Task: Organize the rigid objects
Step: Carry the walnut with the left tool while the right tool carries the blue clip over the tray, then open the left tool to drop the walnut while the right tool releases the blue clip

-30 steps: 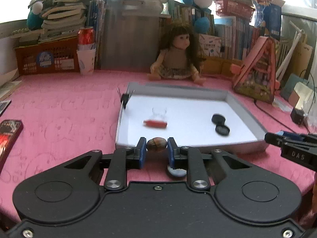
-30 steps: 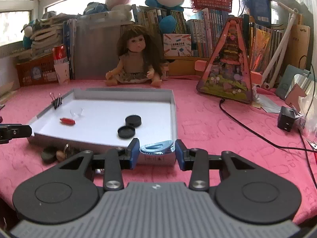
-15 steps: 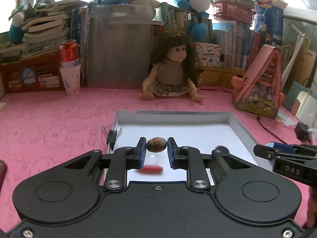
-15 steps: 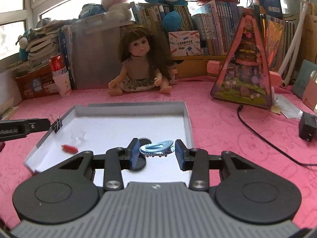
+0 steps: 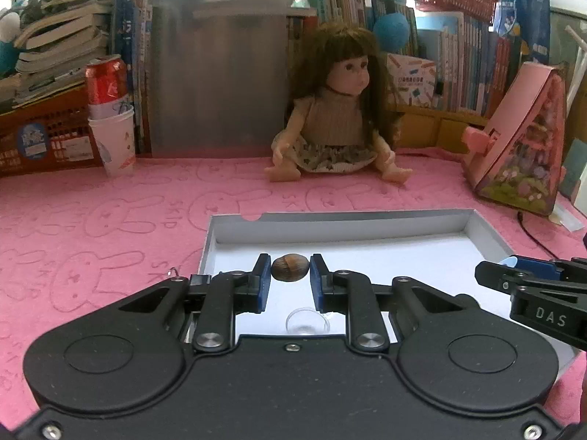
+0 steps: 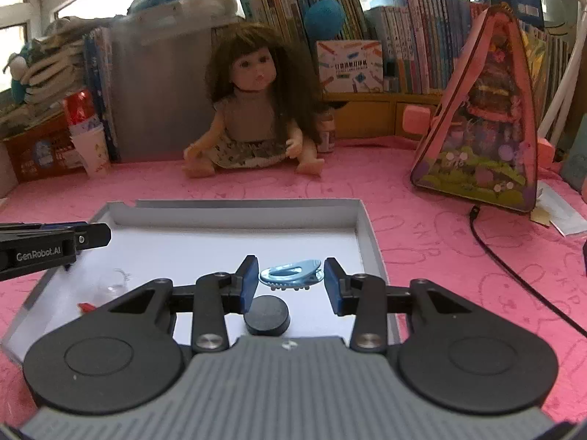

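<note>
**Both grippers loaded above the tray**

The blue clip (image 6: 291,275) lies with its long axis crosswise, teeth down, pinched in my right gripper (image 6: 291,279). My left gripper (image 5: 290,273) pinches a brown nut (image 5: 289,267). Both hang over the white tray (image 6: 234,208).

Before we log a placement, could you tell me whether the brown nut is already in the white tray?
Not yet: the brown nut is clamped in the left tongs, over the white tray.
</note>
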### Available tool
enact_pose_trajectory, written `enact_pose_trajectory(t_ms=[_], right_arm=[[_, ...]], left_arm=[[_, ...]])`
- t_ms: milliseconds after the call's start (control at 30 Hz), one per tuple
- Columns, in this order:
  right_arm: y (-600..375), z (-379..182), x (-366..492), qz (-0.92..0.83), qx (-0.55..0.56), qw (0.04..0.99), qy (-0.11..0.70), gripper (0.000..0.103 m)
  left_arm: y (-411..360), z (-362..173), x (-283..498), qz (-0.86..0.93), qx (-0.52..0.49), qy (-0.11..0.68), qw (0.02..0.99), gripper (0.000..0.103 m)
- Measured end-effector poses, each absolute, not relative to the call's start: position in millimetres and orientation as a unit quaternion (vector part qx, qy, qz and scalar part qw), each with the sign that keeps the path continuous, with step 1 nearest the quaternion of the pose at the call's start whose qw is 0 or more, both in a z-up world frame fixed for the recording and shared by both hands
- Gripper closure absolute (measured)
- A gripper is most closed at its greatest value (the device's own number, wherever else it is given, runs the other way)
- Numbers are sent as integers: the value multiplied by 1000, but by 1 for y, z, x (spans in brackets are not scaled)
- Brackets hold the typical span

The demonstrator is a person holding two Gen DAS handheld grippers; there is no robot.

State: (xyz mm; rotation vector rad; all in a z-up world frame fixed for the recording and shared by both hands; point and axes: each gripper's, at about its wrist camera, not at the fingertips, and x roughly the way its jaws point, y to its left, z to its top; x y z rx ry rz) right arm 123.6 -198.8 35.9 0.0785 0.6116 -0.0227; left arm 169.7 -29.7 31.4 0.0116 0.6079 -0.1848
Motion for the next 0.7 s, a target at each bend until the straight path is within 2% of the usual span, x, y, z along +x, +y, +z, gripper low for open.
enact_pose_trajectory(t_ms=[700], right_arm=[[-192,14,151,-23,16,939,343,58]], left_arm=[[-36,0,194,-103,16,357,928,82]])
